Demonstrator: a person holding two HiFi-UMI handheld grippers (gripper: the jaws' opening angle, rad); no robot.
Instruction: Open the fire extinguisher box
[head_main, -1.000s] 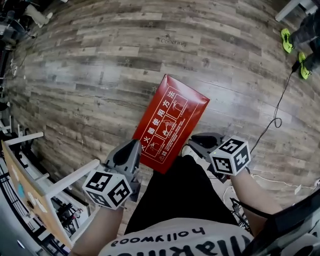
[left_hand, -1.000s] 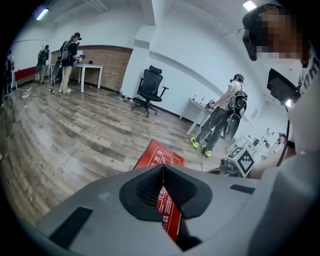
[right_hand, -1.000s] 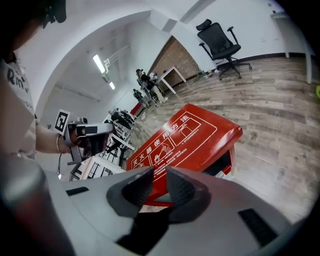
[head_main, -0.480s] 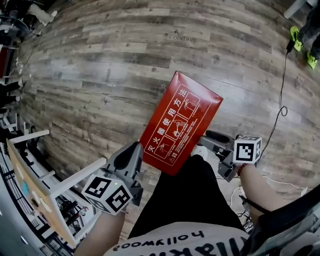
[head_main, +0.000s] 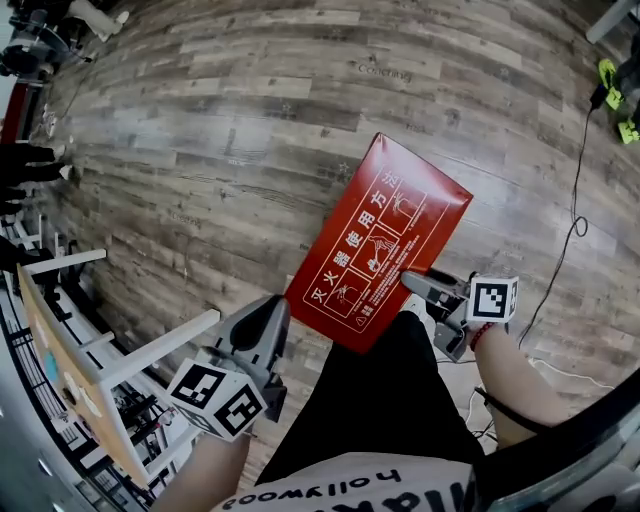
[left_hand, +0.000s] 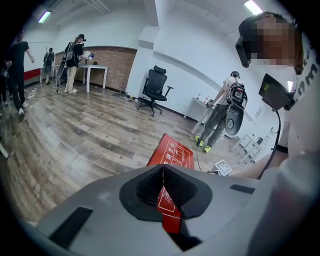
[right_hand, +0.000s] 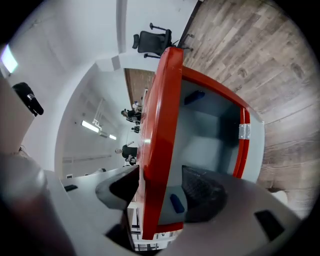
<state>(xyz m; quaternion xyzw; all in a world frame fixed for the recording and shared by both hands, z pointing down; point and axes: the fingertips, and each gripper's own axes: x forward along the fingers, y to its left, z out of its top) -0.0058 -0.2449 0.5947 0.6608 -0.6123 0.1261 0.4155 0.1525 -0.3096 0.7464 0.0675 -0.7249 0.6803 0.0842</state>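
The red fire extinguisher box lies on the wood floor, its lid (head_main: 385, 240) printed with white instructions. In the right gripper view the lid (right_hand: 162, 125) stands away from the body and the grey inside (right_hand: 210, 135) shows, with a hinge (right_hand: 243, 131) on the far side. My right gripper (head_main: 415, 282) is at the lid's near right edge. Its jaws have just been opening and now stand wide, with the lid's edge between them (right_hand: 160, 192). My left gripper (head_main: 272, 312) hovers shut just off the box's near left corner, holding nothing. Past its tips (left_hand: 163, 167) the lid (left_hand: 172, 155) is visible.
A white frame with a wooden board (head_main: 60, 330) stands at the left. A black cable (head_main: 575, 200) runs over the floor at the right, near green shoes (head_main: 612, 85). My black trouser leg (head_main: 380, 400) is just below the box. Farther off are an office chair (left_hand: 154, 90) and standing people.
My right gripper has rolled over and sunk to the lid's near edge, and its jaws have gone from nearly shut to wide. My left gripper has shifted a little.
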